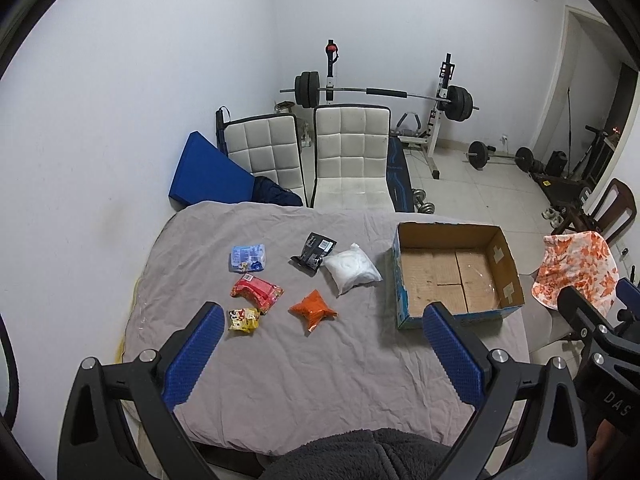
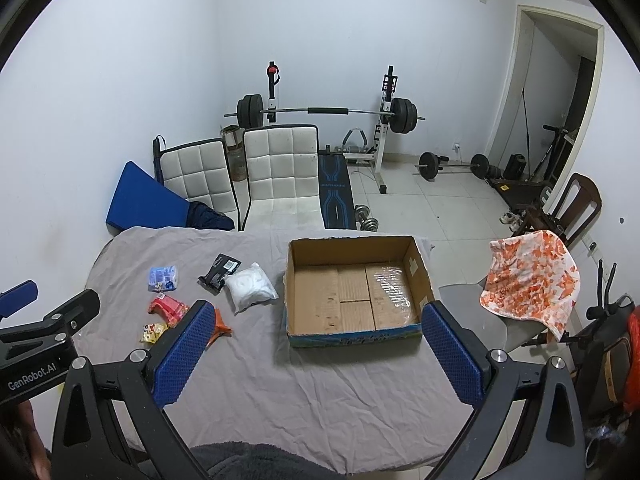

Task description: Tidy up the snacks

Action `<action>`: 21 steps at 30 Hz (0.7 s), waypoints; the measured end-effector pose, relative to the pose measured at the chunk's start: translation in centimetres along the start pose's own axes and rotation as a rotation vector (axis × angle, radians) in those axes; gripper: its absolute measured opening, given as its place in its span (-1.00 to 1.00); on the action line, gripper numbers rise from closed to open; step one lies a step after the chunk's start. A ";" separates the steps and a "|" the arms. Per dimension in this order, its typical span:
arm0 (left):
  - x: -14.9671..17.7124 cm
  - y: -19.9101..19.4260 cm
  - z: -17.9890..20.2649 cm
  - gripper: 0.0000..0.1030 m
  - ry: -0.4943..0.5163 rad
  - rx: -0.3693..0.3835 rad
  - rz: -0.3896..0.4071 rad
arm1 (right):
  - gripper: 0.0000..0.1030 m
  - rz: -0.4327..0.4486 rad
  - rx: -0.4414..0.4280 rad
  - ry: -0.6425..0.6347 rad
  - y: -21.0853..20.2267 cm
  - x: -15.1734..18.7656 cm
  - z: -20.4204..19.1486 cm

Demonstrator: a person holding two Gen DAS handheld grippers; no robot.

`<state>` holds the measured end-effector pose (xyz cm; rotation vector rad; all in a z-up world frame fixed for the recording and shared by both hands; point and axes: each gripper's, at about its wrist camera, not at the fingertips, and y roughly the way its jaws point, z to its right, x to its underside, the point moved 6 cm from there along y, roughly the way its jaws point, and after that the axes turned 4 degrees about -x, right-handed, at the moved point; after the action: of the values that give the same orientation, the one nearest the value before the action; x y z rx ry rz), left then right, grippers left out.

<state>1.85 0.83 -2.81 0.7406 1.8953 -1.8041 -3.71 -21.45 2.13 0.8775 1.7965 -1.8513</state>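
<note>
**Claws spread, nothing packed yet**

Both claws, left claw and right claw, hang spread and empty. Six snack packets lie on the bench left of the empty cardboard box. We should pinch each packet's middle, starting with the nearest.

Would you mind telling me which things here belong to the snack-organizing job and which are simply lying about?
Belong to the job:
blue packet
red packet
yellow packet
orange packet
black packet
white bag
cardboard box, empty
left gripper and right gripper, both open

Just lying about:
white chairs
barbell rack
orange-patterned cloth
blue pad
</note>
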 end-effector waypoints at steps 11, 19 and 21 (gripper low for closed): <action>0.3 -0.1 0.2 0.98 -0.001 0.002 -0.003 | 1.00 0.003 0.000 -0.001 -0.3 0.3 -0.2; 0.9 0.1 0.3 0.98 -0.005 0.002 -0.019 | 1.00 -0.001 -0.009 -0.003 -0.7 0.6 -0.4; 1.1 0.4 0.1 0.98 -0.012 -0.001 -0.025 | 1.00 -0.006 -0.015 -0.001 -0.4 0.7 -0.5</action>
<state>1.26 0.86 -3.83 0.7065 1.9061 -1.8185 -4.40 -20.79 1.98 0.8669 1.8121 -1.8388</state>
